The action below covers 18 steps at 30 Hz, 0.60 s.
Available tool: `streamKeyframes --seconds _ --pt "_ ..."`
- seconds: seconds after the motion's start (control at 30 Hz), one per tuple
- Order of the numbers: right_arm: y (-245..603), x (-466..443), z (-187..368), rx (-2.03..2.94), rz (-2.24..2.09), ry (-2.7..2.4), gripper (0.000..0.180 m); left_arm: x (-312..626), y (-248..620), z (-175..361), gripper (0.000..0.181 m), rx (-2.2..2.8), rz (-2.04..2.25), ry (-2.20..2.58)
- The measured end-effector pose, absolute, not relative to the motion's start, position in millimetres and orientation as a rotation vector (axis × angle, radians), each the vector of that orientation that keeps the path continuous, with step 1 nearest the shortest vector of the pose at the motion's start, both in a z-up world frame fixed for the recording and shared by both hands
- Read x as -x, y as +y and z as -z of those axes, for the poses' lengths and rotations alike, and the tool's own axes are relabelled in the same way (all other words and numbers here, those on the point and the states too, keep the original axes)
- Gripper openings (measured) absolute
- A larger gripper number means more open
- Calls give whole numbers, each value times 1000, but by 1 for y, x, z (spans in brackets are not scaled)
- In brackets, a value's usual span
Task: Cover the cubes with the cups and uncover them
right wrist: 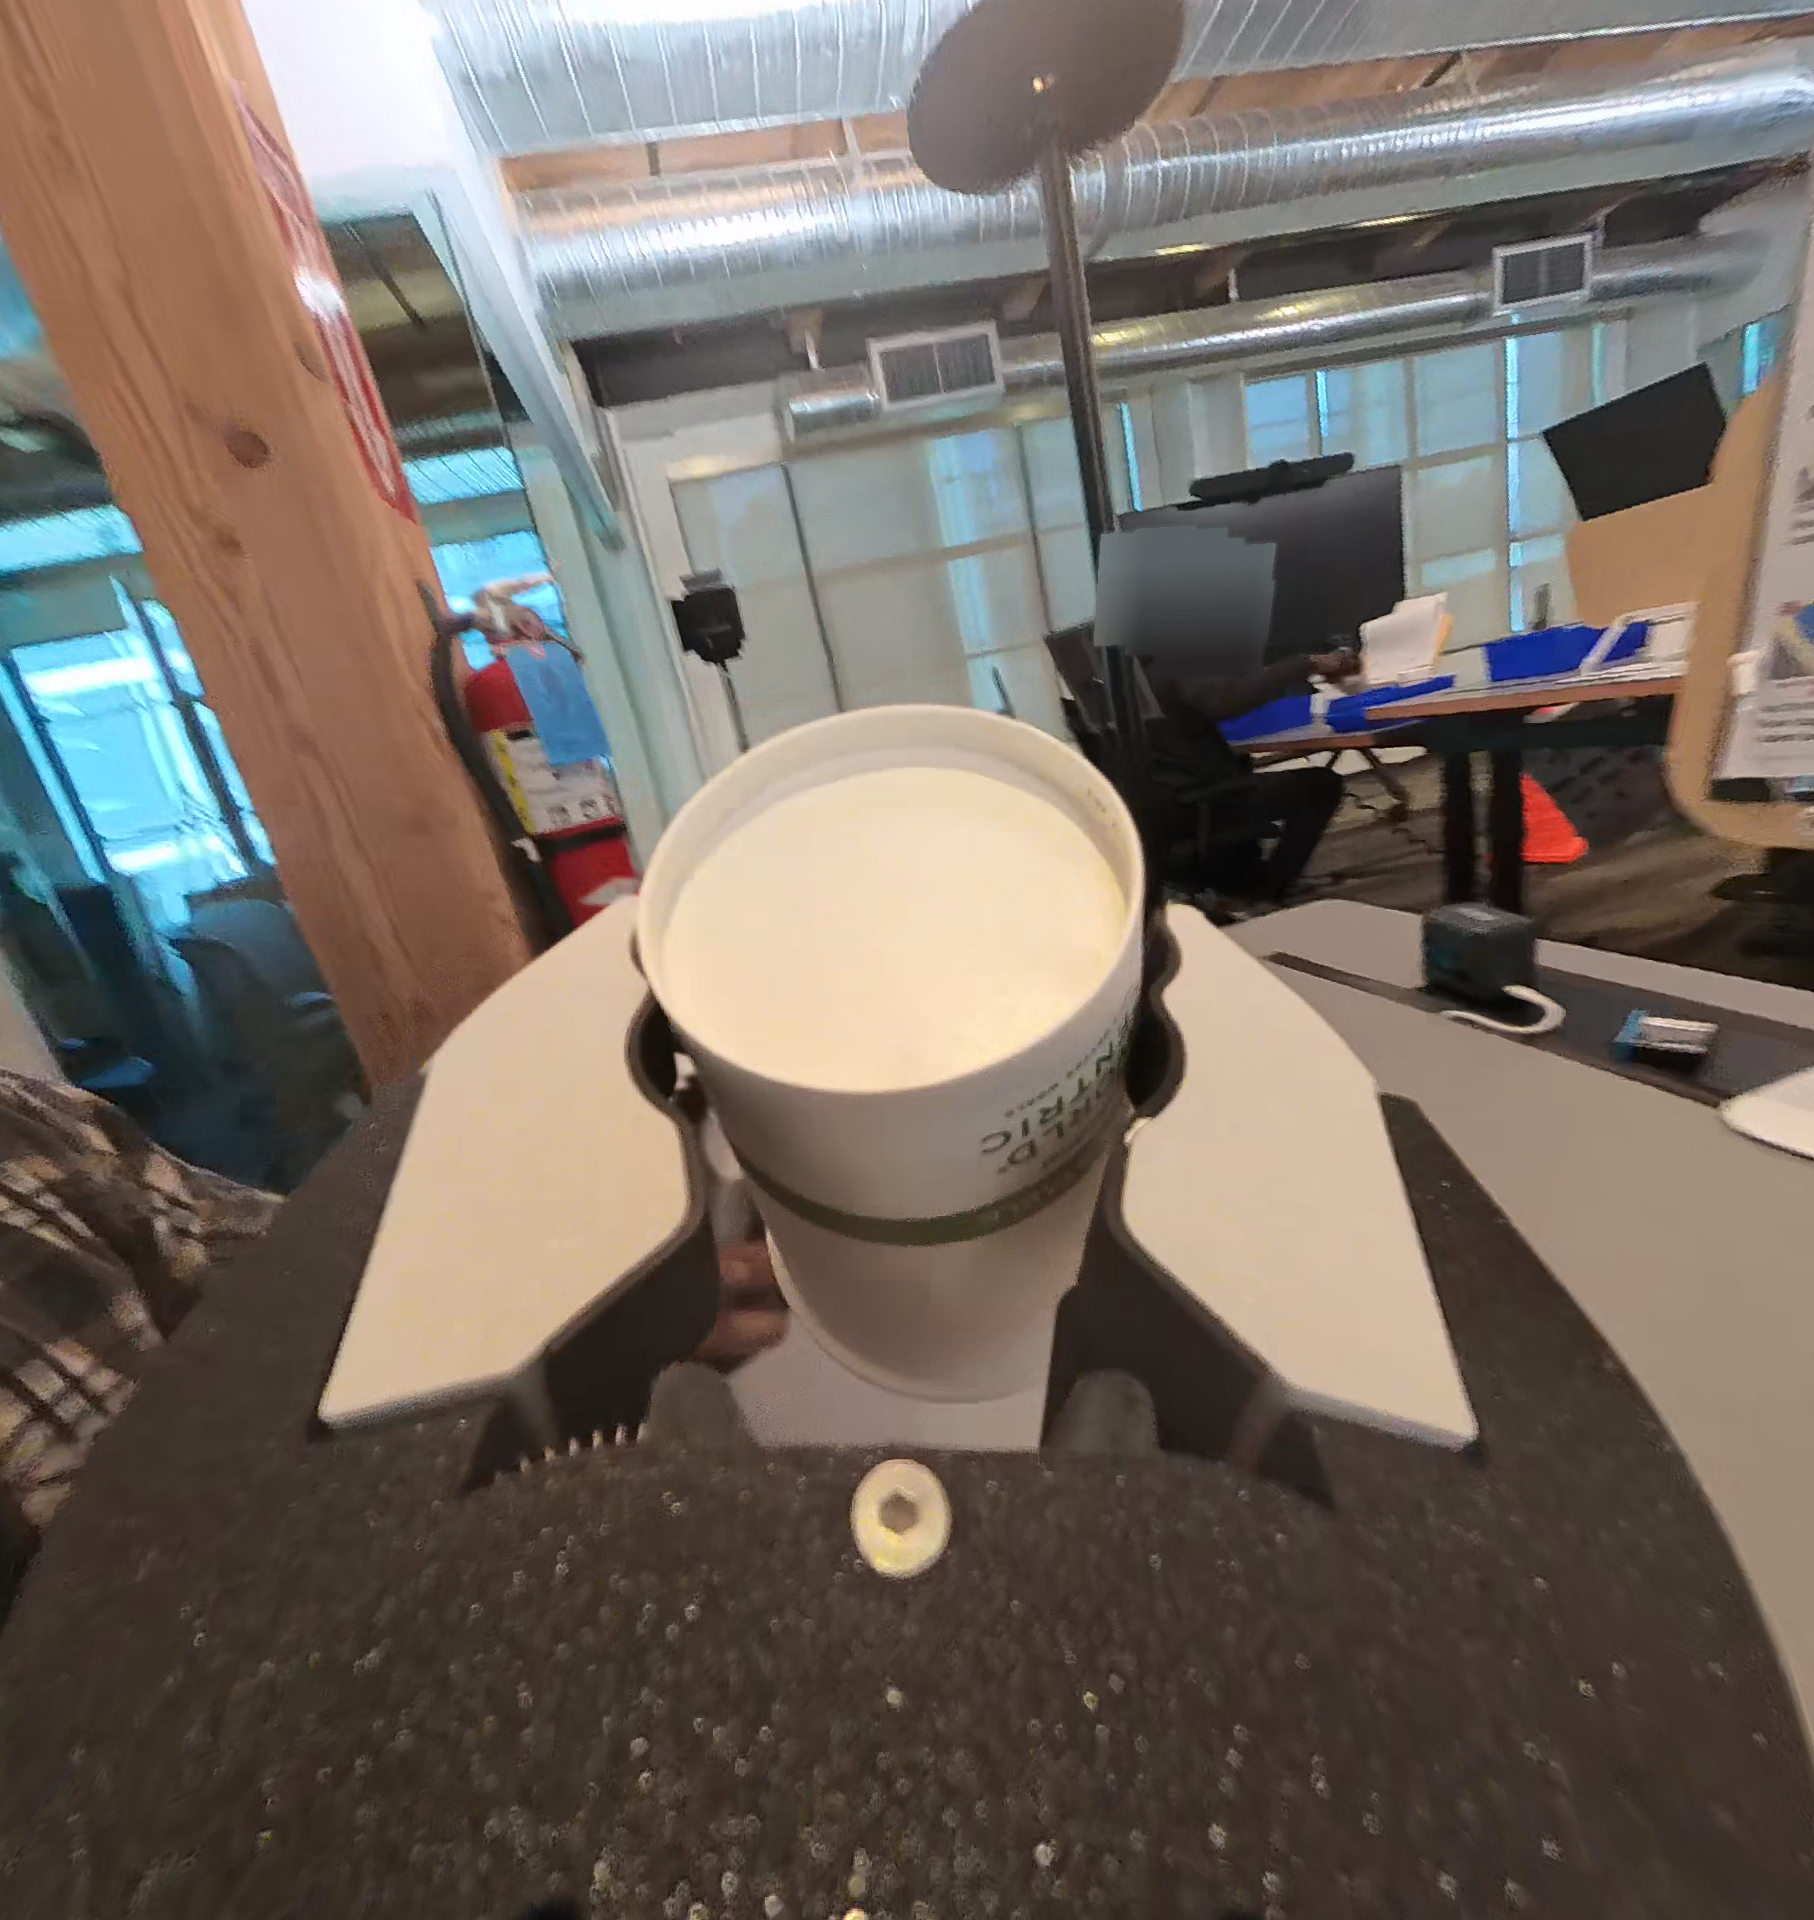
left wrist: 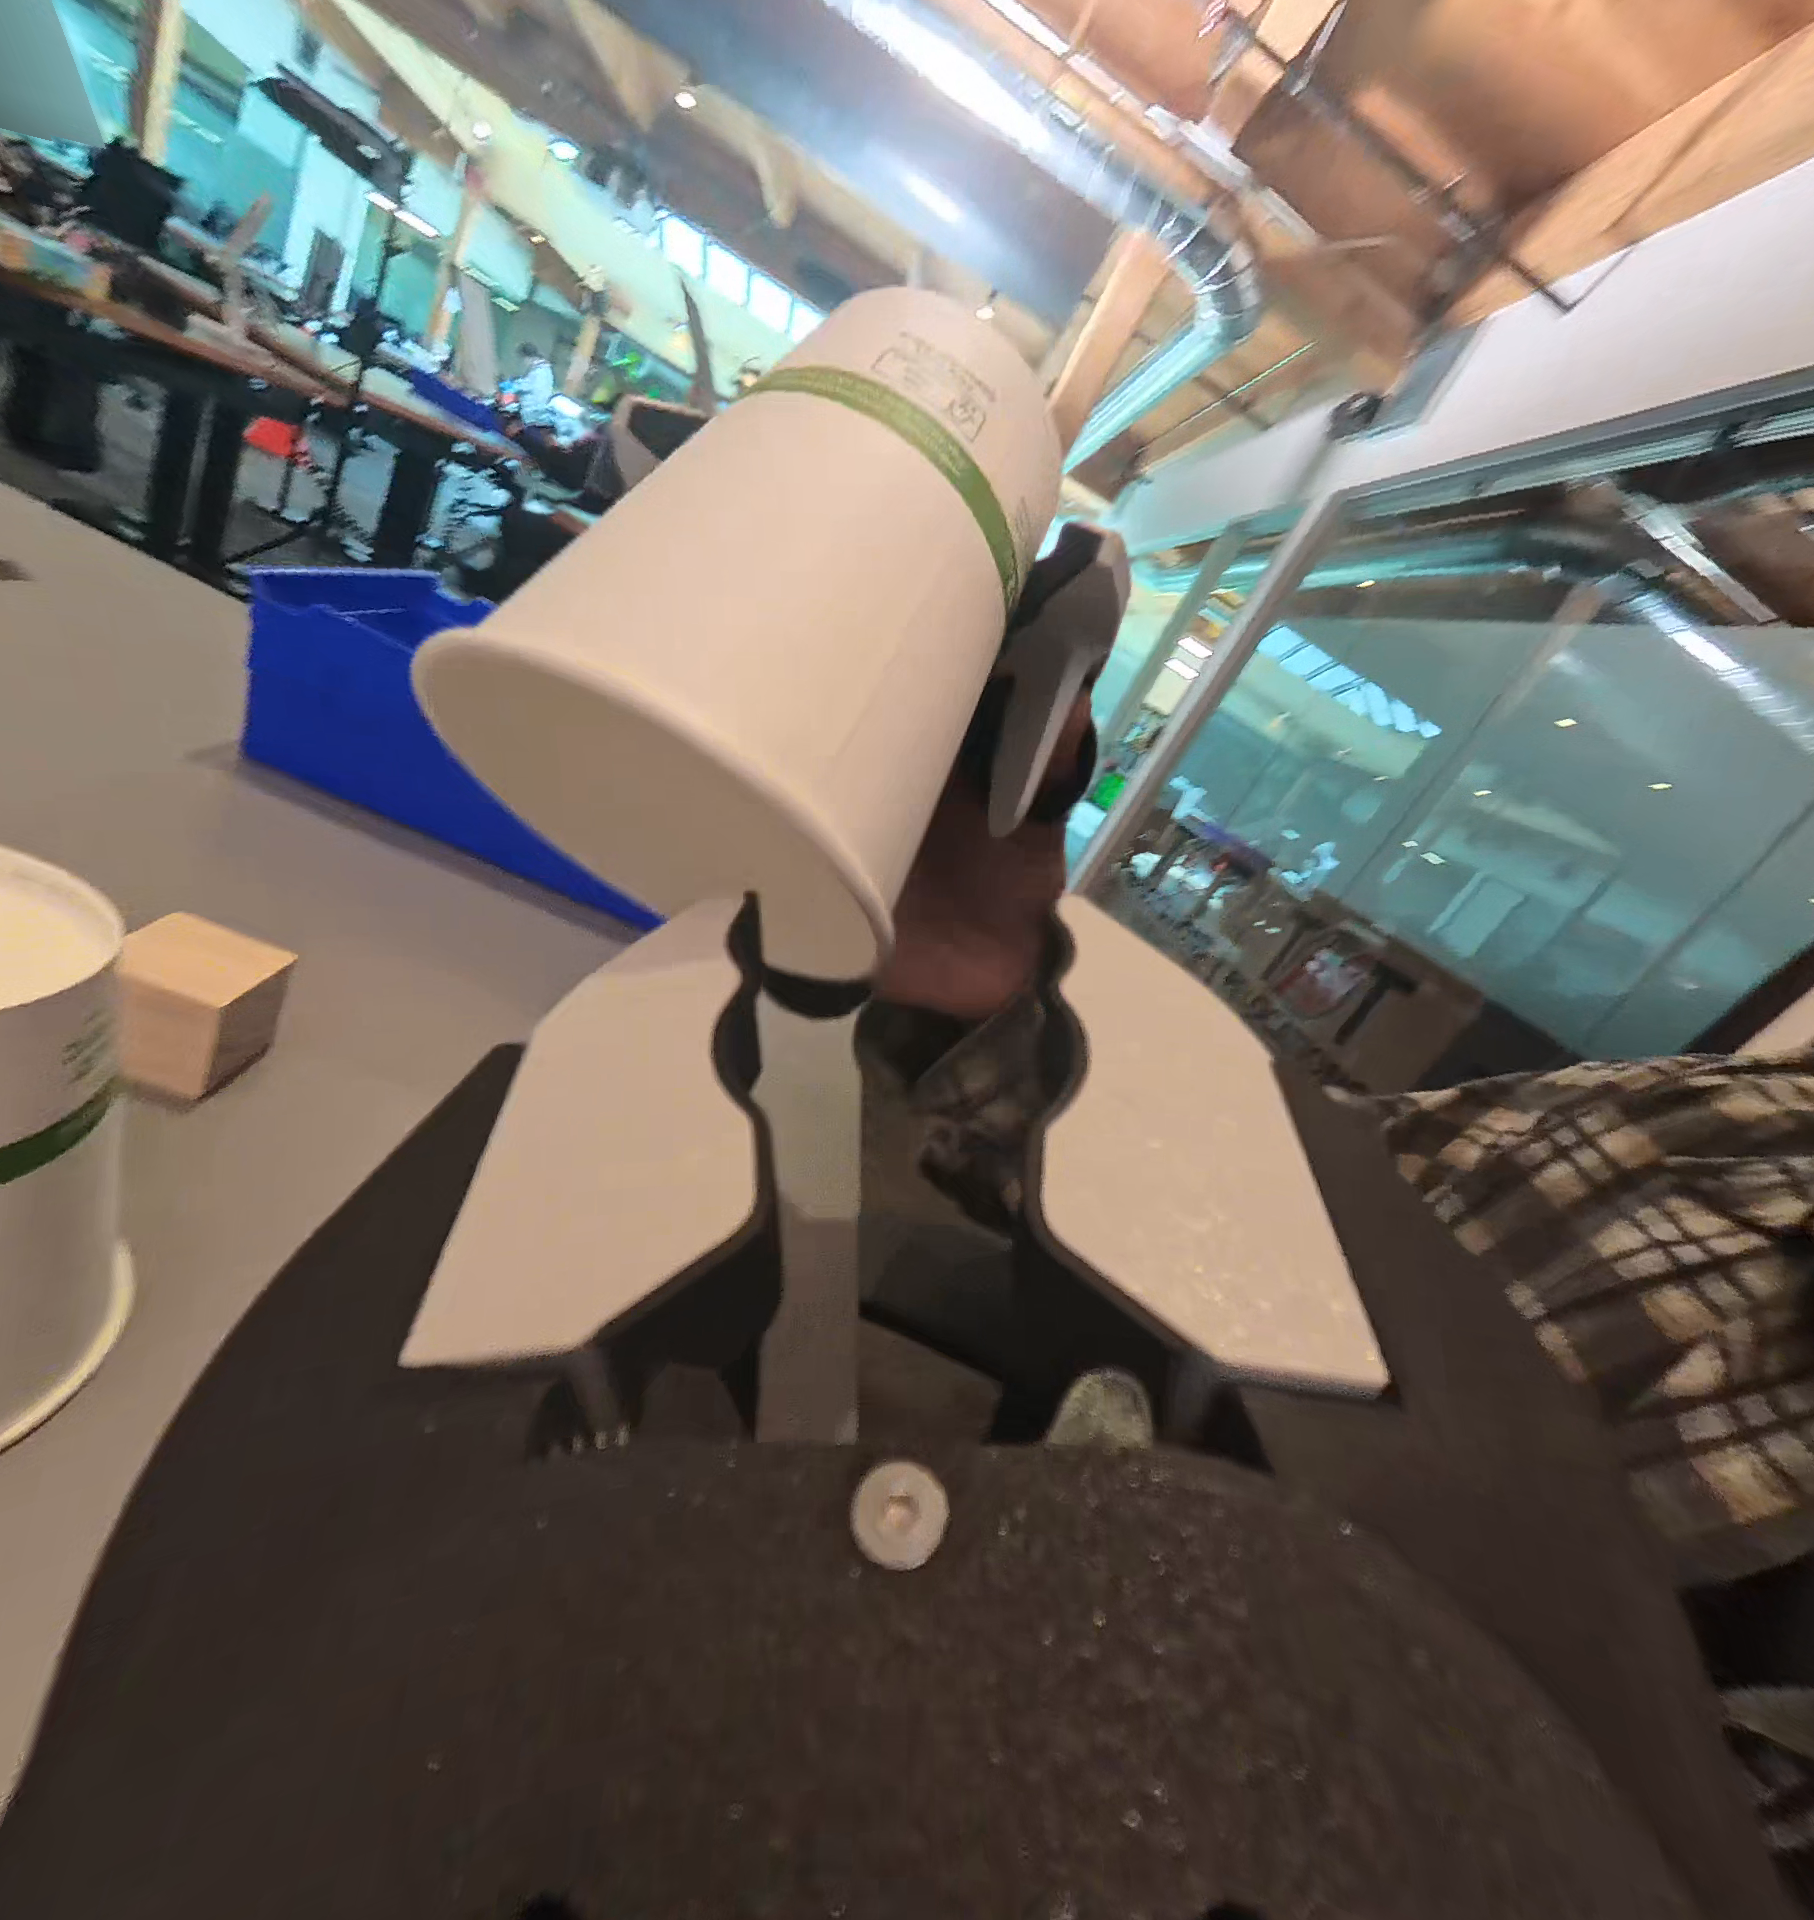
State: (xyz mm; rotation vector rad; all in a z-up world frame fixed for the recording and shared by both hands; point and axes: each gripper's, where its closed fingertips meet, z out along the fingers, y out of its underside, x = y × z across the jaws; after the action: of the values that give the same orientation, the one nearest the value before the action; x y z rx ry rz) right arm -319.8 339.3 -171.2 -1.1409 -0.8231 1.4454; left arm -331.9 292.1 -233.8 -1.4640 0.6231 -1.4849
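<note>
Two cups: right tongs (right wrist: 898, 1049) clamp upturned cup (right wrist: 898, 997) aloft; second cup (left wrist: 20, 1122) inverted beside wooden cube (left wrist: 202, 1003). Left tongs (left wrist: 898, 966) spread, empty. Centre rim above cube, lower straight.

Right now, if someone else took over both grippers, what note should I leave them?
Right gripper: shut on a white paper cup, upside down and lifted off the table, tilted in the left wrist view.
Left gripper: open, fingers holding nothing.
A second cup stands upside down on the grey table. A wooden cube sits uncovered just beside it, by a blue bin.
Whether a cube is under the standing cup cannot be told.
Done: one cube is exposed with a cup in the air.
Left: set the lifted cup down, then probably lift the other with the left gripper.
</note>
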Motion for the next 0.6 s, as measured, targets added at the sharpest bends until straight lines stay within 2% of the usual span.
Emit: streamKeyframes --seconds 0.1,0.17,0.27,0.6 --pt "364 303 173 1198 -1243 -882 86 346 298 237 70 1523 1339 603" --pt "390 291 185 1266 -1056 -928 86 362 299 235 74 1531 1254 589" --pt "427 277 210 1364 -898 -952 86 390 297 222 71 1503 1174 554" --pt "482 274 296 1608 -873 -874 86 451 280 167 64 1345 943 537"
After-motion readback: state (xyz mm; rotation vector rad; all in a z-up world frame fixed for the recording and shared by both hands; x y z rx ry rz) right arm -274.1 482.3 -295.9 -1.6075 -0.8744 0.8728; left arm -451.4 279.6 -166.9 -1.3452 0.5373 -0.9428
